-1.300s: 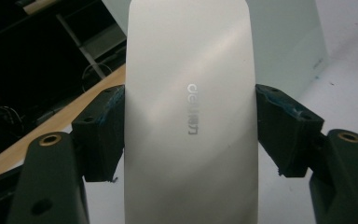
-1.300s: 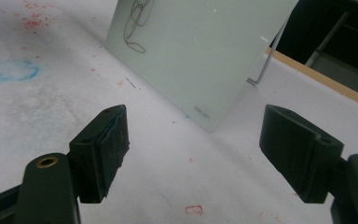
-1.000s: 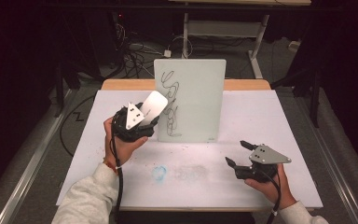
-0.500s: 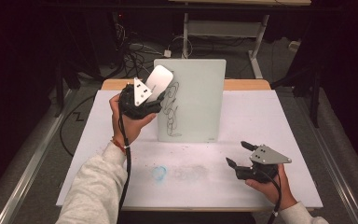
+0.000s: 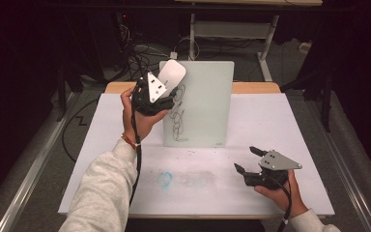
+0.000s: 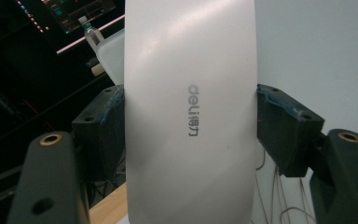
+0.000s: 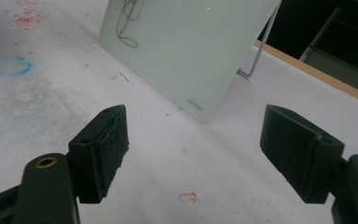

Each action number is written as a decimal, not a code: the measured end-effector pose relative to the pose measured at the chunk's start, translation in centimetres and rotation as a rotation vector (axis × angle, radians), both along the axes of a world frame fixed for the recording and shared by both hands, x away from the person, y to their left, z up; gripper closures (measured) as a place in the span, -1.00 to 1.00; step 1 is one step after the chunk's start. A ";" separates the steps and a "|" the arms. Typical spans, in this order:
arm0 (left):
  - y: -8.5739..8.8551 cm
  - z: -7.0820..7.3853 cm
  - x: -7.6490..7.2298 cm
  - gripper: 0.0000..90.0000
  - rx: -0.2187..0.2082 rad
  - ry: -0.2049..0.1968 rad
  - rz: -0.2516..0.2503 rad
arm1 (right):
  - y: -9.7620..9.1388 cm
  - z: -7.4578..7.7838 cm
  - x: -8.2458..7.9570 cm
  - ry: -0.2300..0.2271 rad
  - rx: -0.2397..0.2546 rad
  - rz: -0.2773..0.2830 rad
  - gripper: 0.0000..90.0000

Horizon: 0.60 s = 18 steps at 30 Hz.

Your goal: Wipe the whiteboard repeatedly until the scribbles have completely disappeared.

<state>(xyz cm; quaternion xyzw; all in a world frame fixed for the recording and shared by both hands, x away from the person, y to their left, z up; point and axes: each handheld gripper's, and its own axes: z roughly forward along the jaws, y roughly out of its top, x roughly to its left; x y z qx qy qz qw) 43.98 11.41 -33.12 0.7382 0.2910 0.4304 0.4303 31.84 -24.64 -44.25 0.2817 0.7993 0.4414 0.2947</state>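
Between the left gripper's fingers sits a white eraser, clamped across its narrow width with the printed back toward the camera; held up in the air at the upper left corner of the glass board, just in front of it, whether touching or not cannot be told. Down at the near right of the bench, right gripper with fingers wide apart, holding nothing, hovering low over the stained cover and well apart from the board. Board propped upright on a thin wire stand, black scribble on its left half, below the eraser. Risks, as a judgement: pressing too hard near the top could tip the board back or slide it on the cover, since nothing steadies it and the free gripper is far off; smooth curved eraser shell could twist or slip out between the pads under a sideways wipe; a tilted face would smear rather than clear the lines. No containers on the bench, so nothing held in any.
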 end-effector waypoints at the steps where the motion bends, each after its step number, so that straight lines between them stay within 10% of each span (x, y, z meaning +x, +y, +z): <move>1: 0.0 -0.2 0.0 -0.35 0.000 -0.002 -0.001 | 0.0 0.0 0.0 0.001 0.000 -0.002 -0.47; 18: -0.9 -5.4 -2.0 -0.35 0.038 -0.016 0.004 | 0.5 -0.3 0.0 0.012 -0.021 0.012 -0.47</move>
